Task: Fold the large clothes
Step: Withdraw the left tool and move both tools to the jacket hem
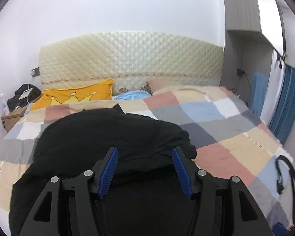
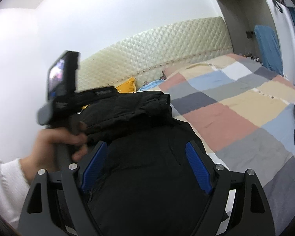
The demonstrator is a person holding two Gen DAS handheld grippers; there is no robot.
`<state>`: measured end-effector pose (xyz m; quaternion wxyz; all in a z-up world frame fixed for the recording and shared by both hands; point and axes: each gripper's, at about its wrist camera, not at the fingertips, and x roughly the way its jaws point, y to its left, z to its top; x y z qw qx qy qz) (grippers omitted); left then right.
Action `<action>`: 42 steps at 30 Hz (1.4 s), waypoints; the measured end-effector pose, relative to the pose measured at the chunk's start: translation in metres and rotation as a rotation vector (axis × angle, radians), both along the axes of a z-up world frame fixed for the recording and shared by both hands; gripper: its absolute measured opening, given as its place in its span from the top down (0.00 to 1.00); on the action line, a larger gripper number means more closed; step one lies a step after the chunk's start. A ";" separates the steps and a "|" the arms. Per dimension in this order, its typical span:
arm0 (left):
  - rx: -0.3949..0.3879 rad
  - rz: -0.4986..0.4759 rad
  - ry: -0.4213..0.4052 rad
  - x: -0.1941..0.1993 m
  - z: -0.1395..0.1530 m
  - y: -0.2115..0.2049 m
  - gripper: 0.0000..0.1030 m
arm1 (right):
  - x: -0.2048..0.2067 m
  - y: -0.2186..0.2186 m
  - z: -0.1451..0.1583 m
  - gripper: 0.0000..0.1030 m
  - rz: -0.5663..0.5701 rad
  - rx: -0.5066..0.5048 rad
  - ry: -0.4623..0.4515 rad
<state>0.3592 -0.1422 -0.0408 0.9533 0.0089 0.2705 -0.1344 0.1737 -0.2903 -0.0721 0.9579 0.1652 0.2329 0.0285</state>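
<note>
A large black padded garment (image 1: 112,137) lies bunched on the checked quilt (image 1: 216,118) of a bed. My left gripper (image 1: 145,153) is open just above its near part, blue pads apart, holding nothing. In the right wrist view the same black garment (image 2: 147,157) fills the middle, with a folded part heaped at its far end. My right gripper (image 2: 146,147) is open over it and empty. The person's hand and the left gripper's body (image 2: 63,102) show at the left, blurred.
A cream quilted headboard (image 1: 131,57) and a yellow crown pillow (image 1: 76,96) stand at the far end. A nightstand (image 1: 11,116) with a black bag sits at left. A black strap (image 1: 285,173) lies on the quilt at right. Blue curtains (image 1: 285,102) hang at far right.
</note>
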 end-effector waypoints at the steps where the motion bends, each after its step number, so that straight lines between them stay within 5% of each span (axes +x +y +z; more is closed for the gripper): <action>1: -0.004 0.003 -0.009 -0.007 0.006 0.006 0.45 | -0.002 0.003 0.001 0.20 0.004 -0.011 -0.006; 11: -0.019 0.027 -0.025 -0.091 0.058 0.074 0.45 | -0.024 0.014 0.006 0.20 0.038 -0.021 0.007; 19: -0.105 -0.024 -0.047 -0.156 0.067 0.127 0.45 | -0.040 0.030 0.023 0.20 0.055 -0.044 -0.037; 24: -0.083 -0.022 -0.106 -0.186 0.062 0.145 0.45 | -0.044 0.045 0.024 0.20 0.074 -0.076 -0.049; 31: -0.103 -0.011 -0.081 -0.209 0.026 0.175 0.45 | -0.053 0.074 0.031 0.20 0.091 -0.223 -0.094; 42: -0.127 0.062 -0.037 -0.209 -0.002 0.208 0.45 | -0.063 0.078 0.030 0.20 0.157 -0.206 -0.068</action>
